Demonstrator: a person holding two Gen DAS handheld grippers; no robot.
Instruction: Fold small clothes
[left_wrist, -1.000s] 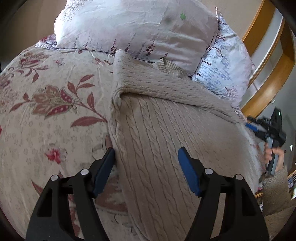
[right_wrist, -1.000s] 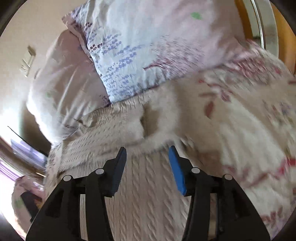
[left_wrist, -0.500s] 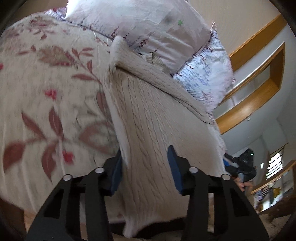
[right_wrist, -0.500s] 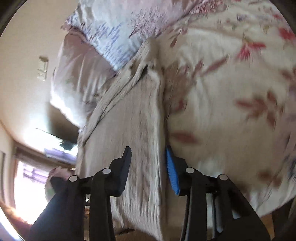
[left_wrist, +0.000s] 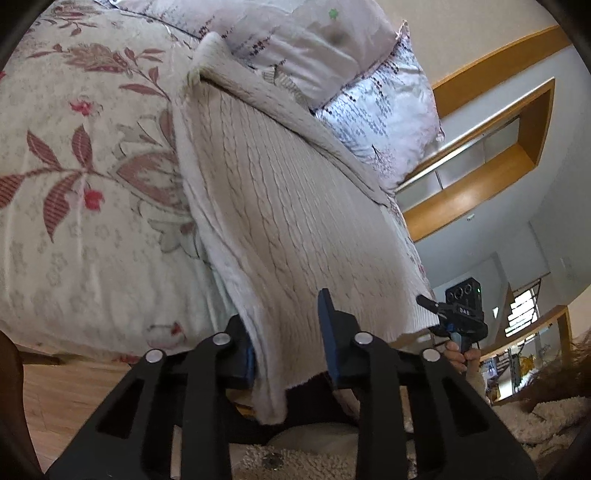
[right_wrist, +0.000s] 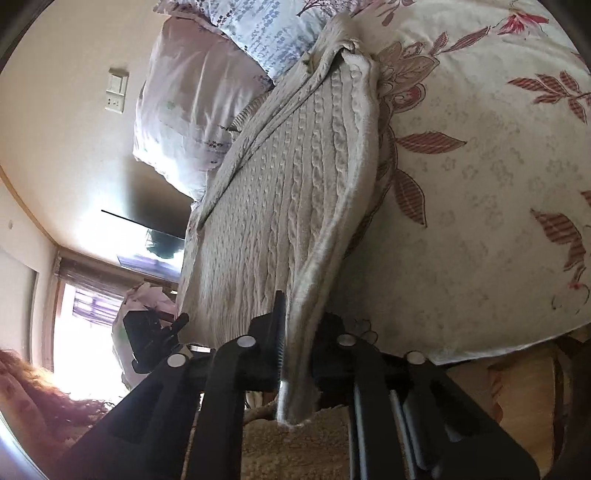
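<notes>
A cream cable-knit sweater (left_wrist: 280, 206) lies on the floral bedspread (left_wrist: 85, 177), its top part folded over near the pillows and its hem hanging over the bed edge. My left gripper (left_wrist: 288, 332) straddles the hem's left corner; its jaws stand apart with the cloth between them. The right wrist view shows the same sweater (right_wrist: 295, 192). My right gripper (right_wrist: 301, 325) is closed on the hem's right corner, the cloth pinched between its fingers. The right gripper also shows in the left wrist view (left_wrist: 458, 317), at the far corner.
Two floral pillows (left_wrist: 325, 48) lie at the head of the bed behind the sweater. A wooden frame (left_wrist: 491, 155) stands beyond them. Below the bed edge are a wood floor (left_wrist: 66, 391) and a shaggy cream rug (right_wrist: 295, 450).
Both grippers have dropped from over the sweater's body to its hem at the bed edge. The right gripper has closed on the hem corner; the left has narrowed around the other corner.
</notes>
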